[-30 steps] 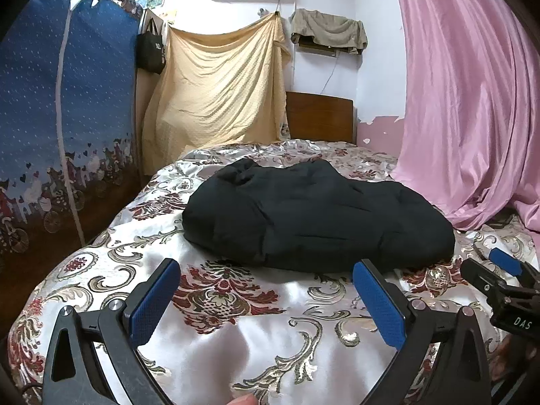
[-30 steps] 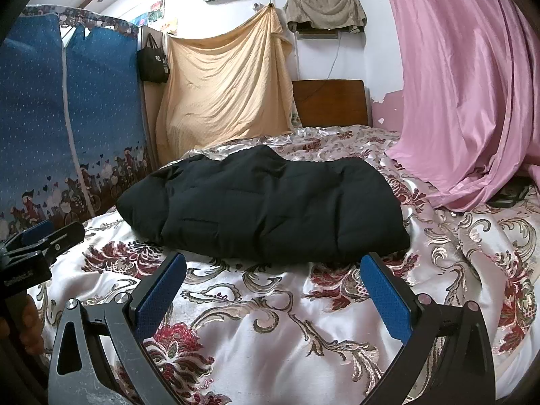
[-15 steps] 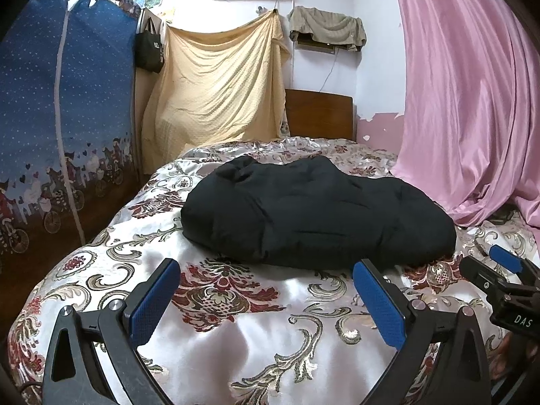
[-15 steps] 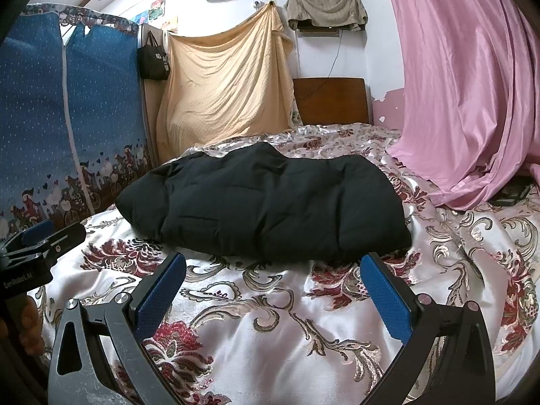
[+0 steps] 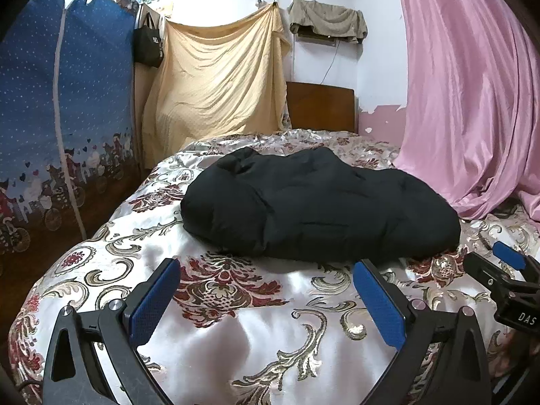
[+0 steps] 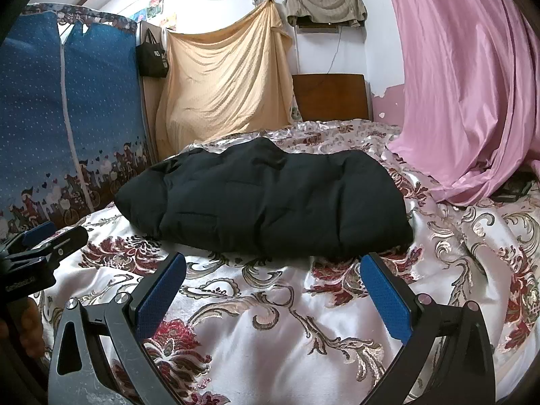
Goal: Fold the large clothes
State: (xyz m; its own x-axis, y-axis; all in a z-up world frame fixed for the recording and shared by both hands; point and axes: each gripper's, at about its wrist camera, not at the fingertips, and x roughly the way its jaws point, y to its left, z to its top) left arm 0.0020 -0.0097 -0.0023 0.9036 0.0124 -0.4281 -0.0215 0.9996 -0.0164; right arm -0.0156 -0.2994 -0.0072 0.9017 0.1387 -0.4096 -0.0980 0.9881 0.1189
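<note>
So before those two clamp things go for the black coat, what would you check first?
1. Left hand-held gripper open, empty: ok.
2. Right hand-held gripper open, empty: ok.
3. Puffy black quilted jacket lying on the floral satin bedspread, untouched by either gripper: ok.
4. Nothing lying on the jacket: ok.
5. Jacket already folded, or just bunched: cannot tell.
6. Pink satin curtain clear of the jacket: ok.
</note>
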